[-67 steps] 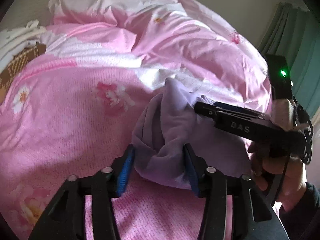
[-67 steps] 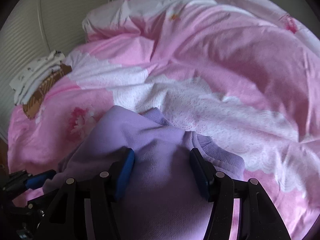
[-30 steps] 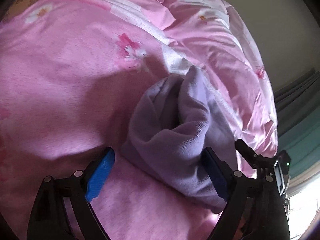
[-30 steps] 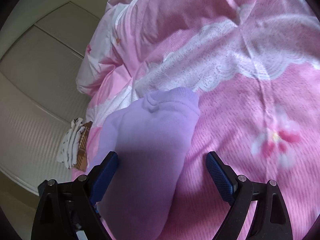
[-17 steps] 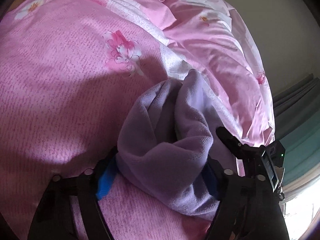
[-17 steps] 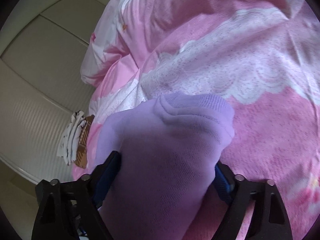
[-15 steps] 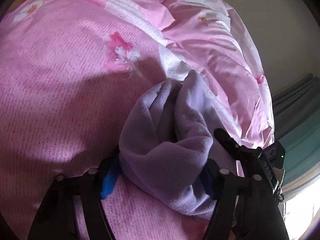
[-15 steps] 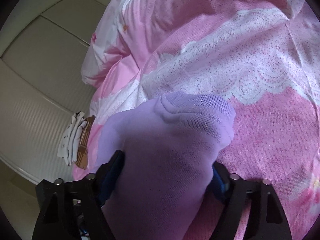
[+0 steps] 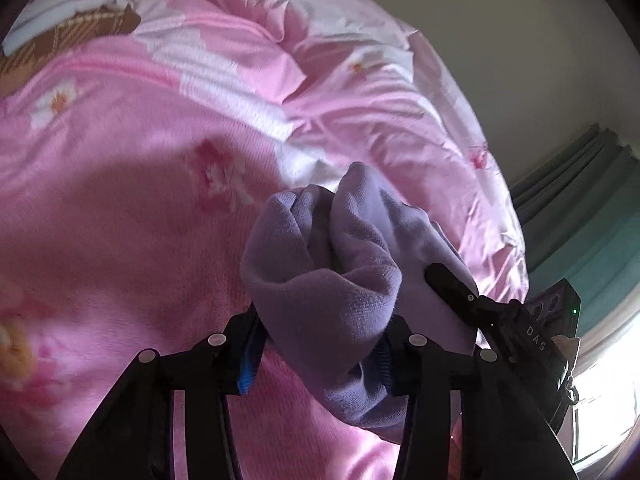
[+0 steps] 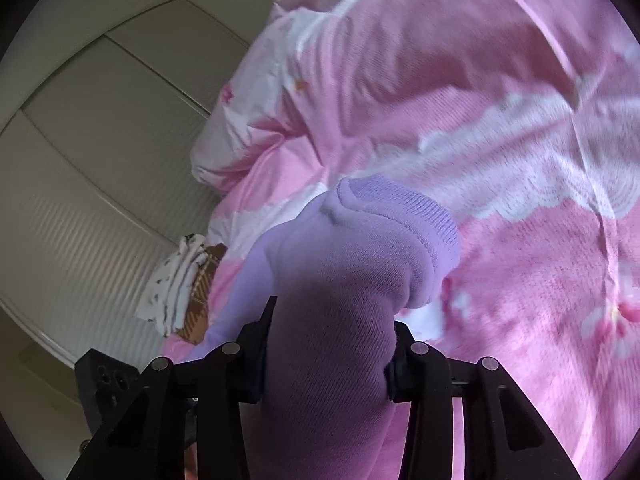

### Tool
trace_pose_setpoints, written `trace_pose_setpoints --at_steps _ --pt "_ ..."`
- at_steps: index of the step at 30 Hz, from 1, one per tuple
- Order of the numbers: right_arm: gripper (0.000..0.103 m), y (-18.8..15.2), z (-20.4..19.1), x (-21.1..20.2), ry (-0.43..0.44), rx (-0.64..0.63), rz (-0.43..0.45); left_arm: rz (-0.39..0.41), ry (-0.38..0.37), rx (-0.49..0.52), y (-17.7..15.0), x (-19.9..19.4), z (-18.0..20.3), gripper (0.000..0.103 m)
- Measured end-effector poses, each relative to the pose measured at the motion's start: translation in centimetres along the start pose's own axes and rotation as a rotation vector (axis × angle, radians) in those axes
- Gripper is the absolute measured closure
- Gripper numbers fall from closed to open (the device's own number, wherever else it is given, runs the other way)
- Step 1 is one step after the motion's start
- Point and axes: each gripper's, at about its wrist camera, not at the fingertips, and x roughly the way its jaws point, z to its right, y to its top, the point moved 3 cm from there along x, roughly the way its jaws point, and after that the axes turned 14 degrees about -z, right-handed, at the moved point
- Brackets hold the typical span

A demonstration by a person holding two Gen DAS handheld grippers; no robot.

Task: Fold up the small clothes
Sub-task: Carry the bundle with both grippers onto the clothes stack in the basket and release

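A folded lilac knit garment is bunched thick between both grippers, over the pink floral bed cover. My left gripper is shut on one end of the bundle, its blue pads pressed into the cloth. My right gripper is shut on the other end of the same garment, whose ribbed cuff points away from the camera. The right gripper's black body shows at the lower right of the left wrist view, against the garment's far side. The garment looks lifted off the cover.
The pink floral duvet covers the bed and is heaped at the far side. A stack of folded white and brown-checked clothes lies at the bed's edge by a pale wardrobe. Green curtains hang at the right.
Both grippers opened wide about a second ago, then closed on the folded lilac garment. Now they hold it tighter and higher, and the views have swung toward the stacked clothes.
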Motion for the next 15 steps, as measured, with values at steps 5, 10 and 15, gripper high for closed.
trace_pose_setpoints --at_steps 5,10,15 --pt "0.06 -0.2 -4.6 -1.1 -0.001 -0.038 0.022 0.038 -0.02 0.014 1.0 -4.9 -0.1 0.058" --pt "0.06 0.2 -10.6 -0.6 0.023 -0.087 0.032 0.11 -0.015 0.023 3.4 -11.3 -1.6 0.058" --pt "0.06 1.4 -18.3 2.5 0.065 -0.152 0.038 0.182 0.021 0.031 7.1 -18.2 -4.6 0.057"
